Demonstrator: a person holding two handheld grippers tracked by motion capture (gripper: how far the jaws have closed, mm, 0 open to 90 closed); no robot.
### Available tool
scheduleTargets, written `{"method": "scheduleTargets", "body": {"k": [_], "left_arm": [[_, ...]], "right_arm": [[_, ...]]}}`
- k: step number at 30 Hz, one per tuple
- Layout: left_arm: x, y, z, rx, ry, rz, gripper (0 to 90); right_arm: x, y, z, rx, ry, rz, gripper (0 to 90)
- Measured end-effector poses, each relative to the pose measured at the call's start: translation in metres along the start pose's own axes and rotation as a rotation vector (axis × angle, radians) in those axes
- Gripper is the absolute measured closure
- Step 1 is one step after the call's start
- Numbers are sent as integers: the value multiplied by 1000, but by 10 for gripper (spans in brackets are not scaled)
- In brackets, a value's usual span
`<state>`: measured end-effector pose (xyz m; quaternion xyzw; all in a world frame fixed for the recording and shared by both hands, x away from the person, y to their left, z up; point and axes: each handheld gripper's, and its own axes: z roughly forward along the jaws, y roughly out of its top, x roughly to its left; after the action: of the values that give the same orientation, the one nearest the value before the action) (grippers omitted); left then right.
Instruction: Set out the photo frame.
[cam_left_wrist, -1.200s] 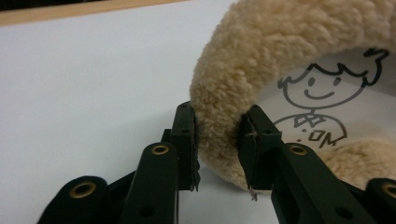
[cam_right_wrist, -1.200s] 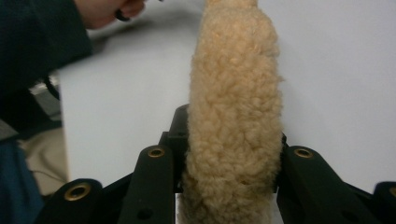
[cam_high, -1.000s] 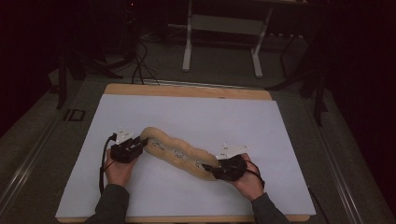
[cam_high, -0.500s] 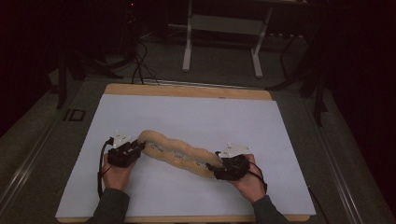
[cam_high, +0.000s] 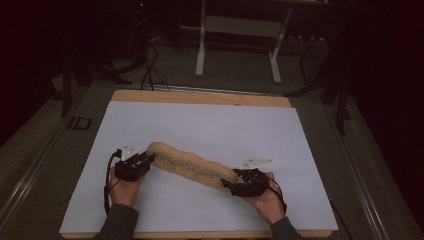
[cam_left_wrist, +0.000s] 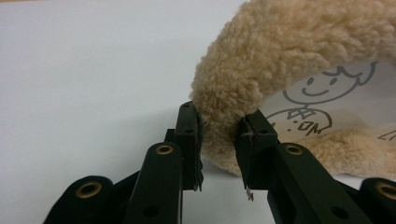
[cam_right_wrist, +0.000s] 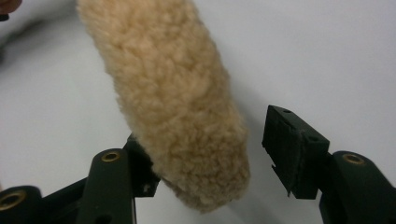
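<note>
A long tan fleece roll (cam_high: 192, 167) lies slantwise on the white table top (cam_high: 210, 120), from mid-left to near right. My left gripper (cam_high: 145, 162) is at its left end. In the left gripper view the left gripper (cam_left_wrist: 218, 140) is shut on the fleece edge (cam_left_wrist: 280, 46), both pads pressing into the pile. A printed lining (cam_left_wrist: 322, 93) with a cartoon figure shows under the fold. My right gripper (cam_high: 231, 186) is at the other end. Its jaws have just been opening: the right gripper (cam_right_wrist: 215, 154) stands open with the fleece end (cam_right_wrist: 173, 93) between the jaws, lying against one pad and apart from the other.
The white sheet covers a wooden board whose far edge (cam_high: 200, 96) and near edge show. Beyond it are a dark floor, cables (cam_high: 150, 70) and a metal stand (cam_high: 237, 30). Bare white surface lies behind and to the right of the roll.
The roll's left end and my left gripper have shifted slightly toward the near edge. My right hand has stayed where it was.
</note>
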<state>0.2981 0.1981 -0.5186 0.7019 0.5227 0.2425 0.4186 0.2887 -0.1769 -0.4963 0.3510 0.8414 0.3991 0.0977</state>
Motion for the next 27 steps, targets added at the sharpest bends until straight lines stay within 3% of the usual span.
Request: {"method": "scheduleTargets", "body": {"k": [4,6,8,15,21,27], "left_arm": [[0,0,0,1,0,-3,730],[0,0,-1,2,-5,-8,730],[0,0,-1,1,-8,-15,730],[-6,-2,-5,5,0,-35,730],[-13,0,-4,-11,1,-23,731],[-16,3,-4,-53,2,-24,731]], "right_arm": [[-3,-3,3,26,7,22,435],[-3,-2,1,26,20,32,593],[-2,0,-1,24,-5,27,619],[-6,1,-1,5,-68,32,641],[-14,5,-4,-14,-113,6,638],[-29,15,-7,-63,-118,-5,615]]}}
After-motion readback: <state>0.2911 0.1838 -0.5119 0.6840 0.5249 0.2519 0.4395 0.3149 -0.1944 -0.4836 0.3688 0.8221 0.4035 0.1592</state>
